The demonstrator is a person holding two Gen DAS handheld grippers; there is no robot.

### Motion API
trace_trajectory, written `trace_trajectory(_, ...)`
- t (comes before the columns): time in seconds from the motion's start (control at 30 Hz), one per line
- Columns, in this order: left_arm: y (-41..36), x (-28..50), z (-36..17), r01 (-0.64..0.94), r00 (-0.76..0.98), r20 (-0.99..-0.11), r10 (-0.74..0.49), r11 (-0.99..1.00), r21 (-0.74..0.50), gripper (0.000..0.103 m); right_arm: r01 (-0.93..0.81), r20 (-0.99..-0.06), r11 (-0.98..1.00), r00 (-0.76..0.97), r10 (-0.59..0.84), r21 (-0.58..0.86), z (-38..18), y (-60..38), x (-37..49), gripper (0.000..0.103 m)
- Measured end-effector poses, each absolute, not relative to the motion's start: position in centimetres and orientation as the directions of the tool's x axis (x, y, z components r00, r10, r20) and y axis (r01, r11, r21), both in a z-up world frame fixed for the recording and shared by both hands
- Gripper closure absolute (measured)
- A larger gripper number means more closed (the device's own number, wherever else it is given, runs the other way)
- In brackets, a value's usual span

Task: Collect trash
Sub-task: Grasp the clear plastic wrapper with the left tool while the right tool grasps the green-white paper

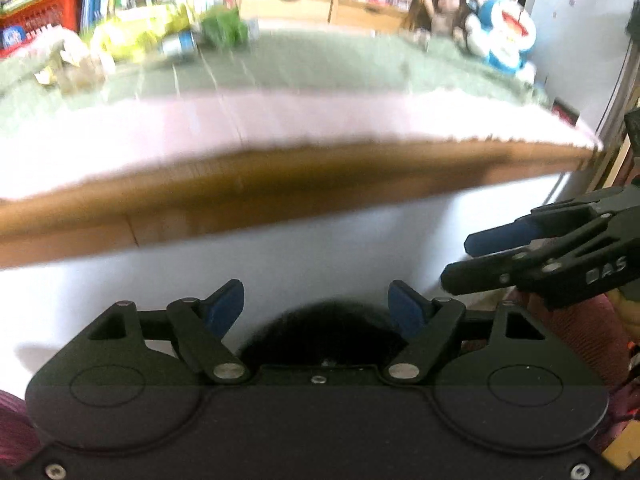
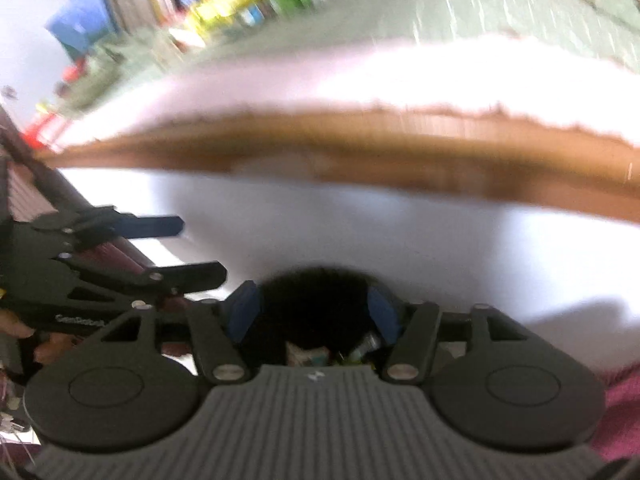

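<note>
Both views are motion-blurred. On the far left of the green tablecloth [image 1: 320, 60] lies trash: a yellow-green wrapper [image 1: 136, 34], a small can [image 1: 180, 44], a green packet [image 1: 224, 30] and crumpled paper [image 1: 72, 64]. My left gripper [image 1: 316, 300] is open and empty, held below the table's wooden front edge [image 1: 320, 176]. My right gripper [image 2: 312, 300] is open too, close beside the left one [image 2: 202, 250]. Under both hangs a dark round opening [image 2: 316, 308] with a few scraps [image 2: 308, 354] inside. The wrapper [image 2: 216, 8] shows as a blur in the right wrist view.
A blue-and-white plush [image 1: 508, 36] and a doll [image 1: 444, 12] sit at the table's back right. Books, wooden drawers [image 1: 320, 6] and a red basket [image 1: 40, 16] line the back. A pale lace cloth [image 1: 280, 120] covers the table's near strip.
</note>
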State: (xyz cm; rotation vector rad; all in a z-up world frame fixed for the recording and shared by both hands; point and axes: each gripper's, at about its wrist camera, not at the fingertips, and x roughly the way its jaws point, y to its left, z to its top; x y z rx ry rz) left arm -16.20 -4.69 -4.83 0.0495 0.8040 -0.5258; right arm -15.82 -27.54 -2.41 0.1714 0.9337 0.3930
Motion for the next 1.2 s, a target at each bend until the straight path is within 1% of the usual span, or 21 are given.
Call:
trace_trajectory(0.1, -3.9, -16.3, -2.5, 0.451, 0.63, -0.655, -0.418, 0.883, -0.129, 0.025, -0.308, -0.674, 0.892, 0.584, 0.451, 0.33, 0.3, -28.3, -15.8, 0.023)
trace_trajectory(0.17, -3.4, -16.2, -0.9, 0.435, 0.675, -0.614, -0.409, 0.893, -0.115, 0.024, -0.323, -0.63, 0.891, 0.63, 0.454, 0.319, 1.8, -28.6, -15.7, 0.022)
trace_trajectory(0.23, -2.8, -15.9, 0.7, 0.41, 0.727, -0.564, -0.392, 0.906, -0.1, 0.022, -0.319, -0.597, 0.901, 0.675, 0.434, 0.295, 3.0, -28.6, -15.2, 0.021)
trace_trajectory(0.3, -2.2, -15.2, 2.0, 0.371, 0.779, -0.517, -0.356, 0.925, -0.078, 0.016, -0.307, -0.571, 0.913, 0.713, 0.407, 0.268, 3.9, -28.6, -14.5, 0.021)
trace_trajectory(0.33, -1.9, -14.9, 2.4, 0.334, 0.814, -0.486, -0.318, 0.941, -0.056, 0.011, -0.295, -0.562, 0.921, 0.73, 0.389, 0.254, 4.3, -28.5, -13.9, 0.021)
trace_trajectory(0.43, -1.1, -13.1, 3.3, 0.245, 0.868, -0.446, -0.218, 0.97, 0.002, 0.011, -0.222, -0.566, 0.952, 0.766, 0.305, 0.212, 5.2, -28.1, -11.9, 0.021)
trace_trajectory(0.53, -0.3, -10.8, 3.5, 0.17, 0.882, -0.448, -0.149, 0.986, 0.006, 0.011, -0.199, -0.553, 0.955, 0.781, 0.291, 0.221, 6.4, -28.4, -9.9, 0.02)
trace_trajectory(0.63, 1.1, -7.9, 3.3, 0.106, 0.881, -0.46, -0.111, 0.994, -0.037, 0.011, -0.217, -0.509, 0.947, 0.803, 0.311, 0.236, 7.4, -28.7, -7.7, 0.016)
trace_trajectory(0.7, 2.2, -5.9, 2.7, 0.075, 0.877, -0.472, -0.097, 0.995, -0.064, 0.011, -0.227, -0.498, 0.947, 0.808, 0.314, 0.229, 7.8, -28.3, -5.9, 0.015)
trace_trajectory(0.87, 3.6, -2.1, 1.1, 0.006, 0.854, -0.516, -0.057, 0.995, -0.1, 0.012, -0.238, -0.529, 0.945, 0.785, 0.324, 0.226, 7.3, -26.8, -0.9, 0.015)
trace_trajectory(1.03, 3.9, -0.6, 0.4, -0.011, 0.861, -0.507, -0.044, 0.994, -0.105, 0.016, -0.193, -0.551, 0.921, 0.753, 0.359, 0.337, 5.8, -26.1, 4.4, 0.015)
trace_trajectory(1.2, 4.1, 0.5, -0.1, -0.024, 0.86, -0.51, -0.036, 0.994, -0.11, 0.021, -0.118, -0.591, 0.907, 0.724, 0.357, 0.404, 3.4, -25.2, 9.1, 0.015)
